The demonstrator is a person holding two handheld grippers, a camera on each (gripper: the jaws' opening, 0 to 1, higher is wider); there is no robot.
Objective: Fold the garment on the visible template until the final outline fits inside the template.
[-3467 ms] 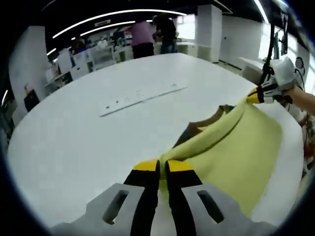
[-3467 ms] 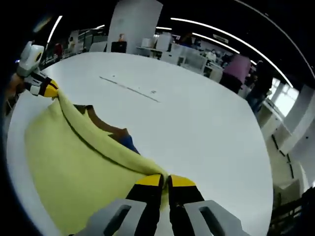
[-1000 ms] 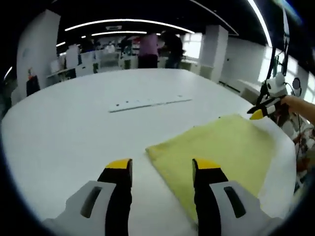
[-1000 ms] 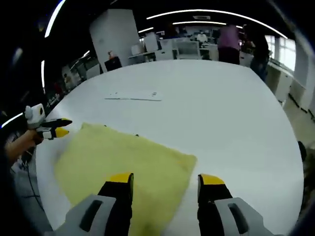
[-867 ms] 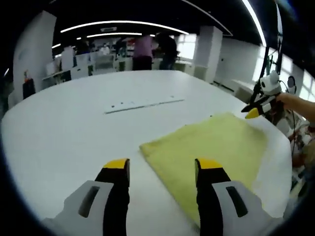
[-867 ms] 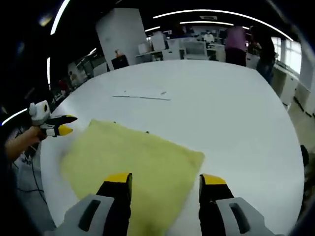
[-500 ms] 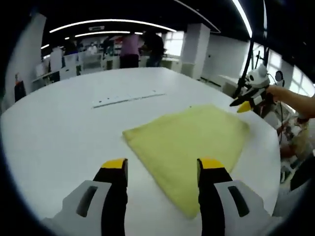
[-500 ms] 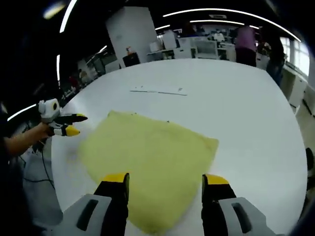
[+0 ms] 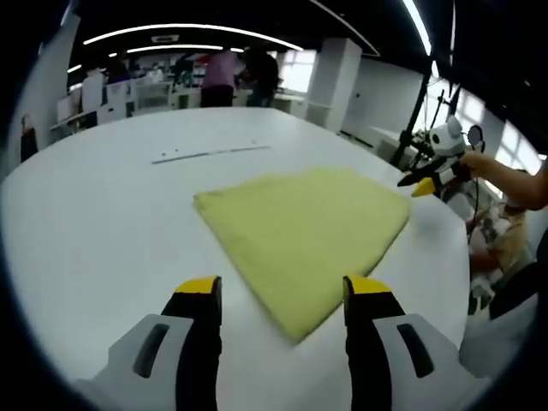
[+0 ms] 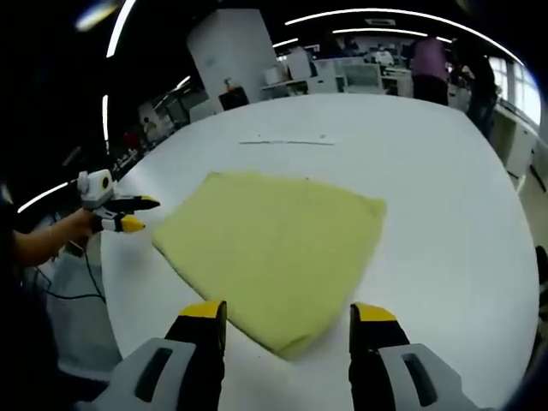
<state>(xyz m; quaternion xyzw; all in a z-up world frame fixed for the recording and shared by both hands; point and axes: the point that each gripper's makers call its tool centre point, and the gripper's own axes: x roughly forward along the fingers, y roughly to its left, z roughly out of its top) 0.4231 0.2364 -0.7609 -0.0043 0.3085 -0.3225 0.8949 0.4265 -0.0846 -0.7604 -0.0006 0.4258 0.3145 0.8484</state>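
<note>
L view: left gripper (image 9: 281, 293) jaws spread, nothing btwn, above white table (image 9: 94, 214) | yellow garment (image 9: 300, 227) lay folded flat just ahead | right gripper (image 9: 421, 183) at its far corner | R view: right gripper (image 10: 288, 318) jaws apart, empty | garment (image 10: 270, 240) flat ahead, left gripper (image 10: 127, 214) beside its left corner, tips parted.

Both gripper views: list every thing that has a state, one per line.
Yellow garment: folded flat on the table, held by neither gripper.
Left gripper: open, empty, above the table.
Right gripper: open, empty.
White table: bears the garment and a thin white strip.
</note>
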